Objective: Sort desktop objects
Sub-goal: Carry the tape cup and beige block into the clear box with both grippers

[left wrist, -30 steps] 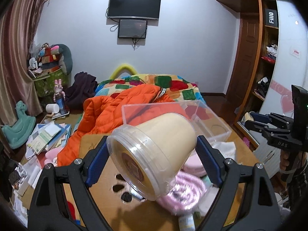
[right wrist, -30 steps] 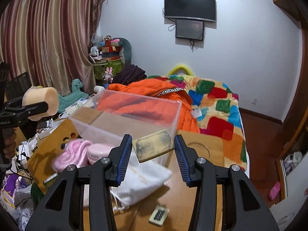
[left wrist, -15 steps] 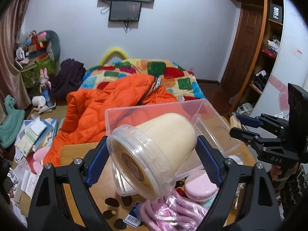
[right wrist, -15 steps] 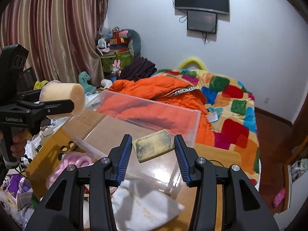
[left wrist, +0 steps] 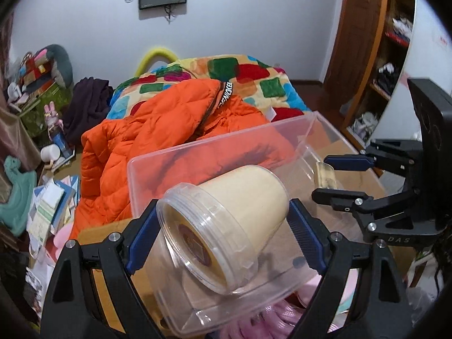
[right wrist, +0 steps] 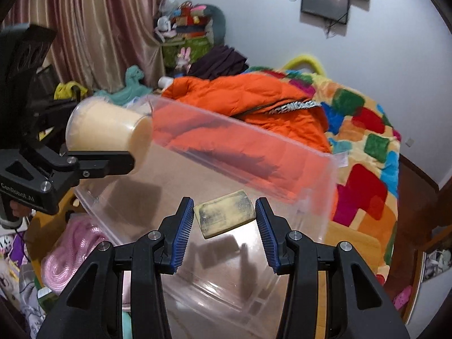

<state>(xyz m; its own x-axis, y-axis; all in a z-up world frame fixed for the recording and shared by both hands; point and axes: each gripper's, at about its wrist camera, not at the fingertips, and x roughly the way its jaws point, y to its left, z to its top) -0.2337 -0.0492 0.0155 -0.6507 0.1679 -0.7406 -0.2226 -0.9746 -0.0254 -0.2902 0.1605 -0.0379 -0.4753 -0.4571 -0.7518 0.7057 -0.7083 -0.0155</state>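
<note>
A cream-filled clear jar (left wrist: pixel 240 197) with a clear lid lies tilted between the blue pads of my left gripper (left wrist: pixel 221 214), which is shut on it. The jar hangs over the near-left corner of a clear plastic bin (left wrist: pixel 220 147) on the table. My right gripper (right wrist: pixel 224 206) is shut on a worn yellow bar (right wrist: pixel 226 216) above the bin's bare floor (right wrist: pixel 214 257). In the left wrist view the right gripper (left wrist: pixel 323 177) reaches in from the right with the bar (left wrist: pixel 326 173). In the right wrist view the jar (right wrist: pixel 107 130) enters from the left.
A pink rope (right wrist: pixel 70 251) lies on the wooden table (right wrist: pixel 347 243) left of the bin. An orange jacket (left wrist: pixel 158 130) and a patchwork quilt (right wrist: pixel 367 141) cover the bed behind. Books (left wrist: pixel 50 206) litter the floor at left. Shelves (left wrist: pixel 389 56) stand at right.
Both grippers have come forward and down over the clear bin, which now fills the lower part of both views. Both views now look down more steeply. The jar and the bar stay gripped.
</note>
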